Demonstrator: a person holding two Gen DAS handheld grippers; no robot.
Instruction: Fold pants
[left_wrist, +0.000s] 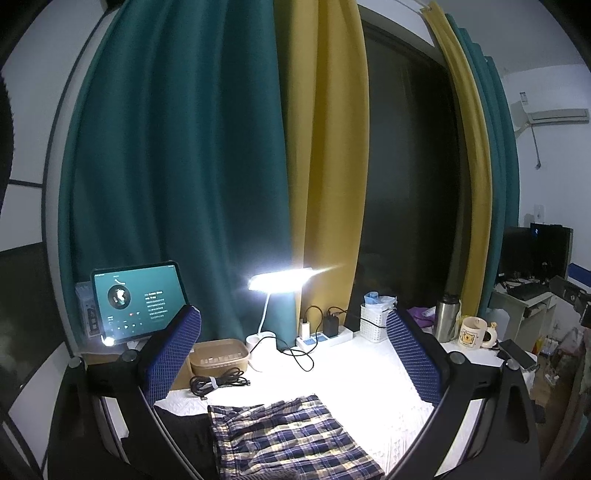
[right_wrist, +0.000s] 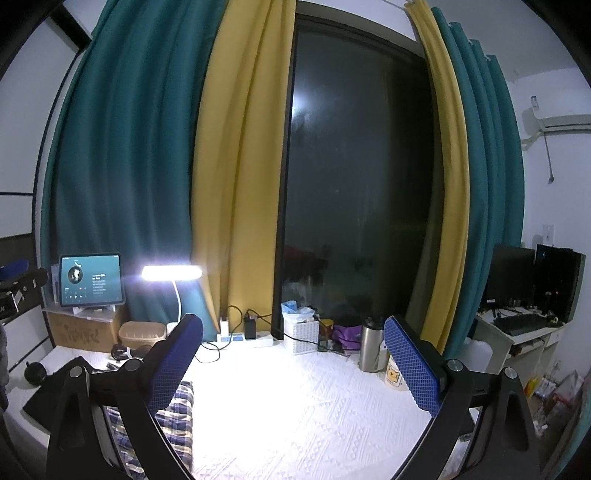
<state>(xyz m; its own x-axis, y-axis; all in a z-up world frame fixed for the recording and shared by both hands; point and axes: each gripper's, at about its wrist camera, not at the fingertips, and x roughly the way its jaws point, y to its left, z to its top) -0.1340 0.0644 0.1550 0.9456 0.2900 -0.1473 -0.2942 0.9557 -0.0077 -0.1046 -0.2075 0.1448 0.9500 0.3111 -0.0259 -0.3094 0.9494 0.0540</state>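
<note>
The plaid navy-and-cream pants (left_wrist: 291, 439) lie folded in a compact stack on the white textured tabletop (left_wrist: 354, 373), low in the left wrist view. My left gripper (left_wrist: 293, 328) is open and empty, its blue-padded fingers (left_wrist: 173, 354) spread above and behind the pants. In the right wrist view the pants (right_wrist: 177, 424) lie at the lower left, partly hidden behind the left finger. My right gripper (right_wrist: 293, 332) is open and empty over the bare white cloth (right_wrist: 314, 413), to the right of the pants.
A lit desk lamp (left_wrist: 284, 282), tablet (left_wrist: 138, 301), brown box (left_wrist: 219, 358), coiled cable (left_wrist: 218, 384), power strip with chargers (left_wrist: 325, 334), white basket (left_wrist: 373, 325), steel flask (left_wrist: 447, 321) and mug (left_wrist: 472, 332) line the table's back. A black cloth (left_wrist: 184, 428) lies left of the pants.
</note>
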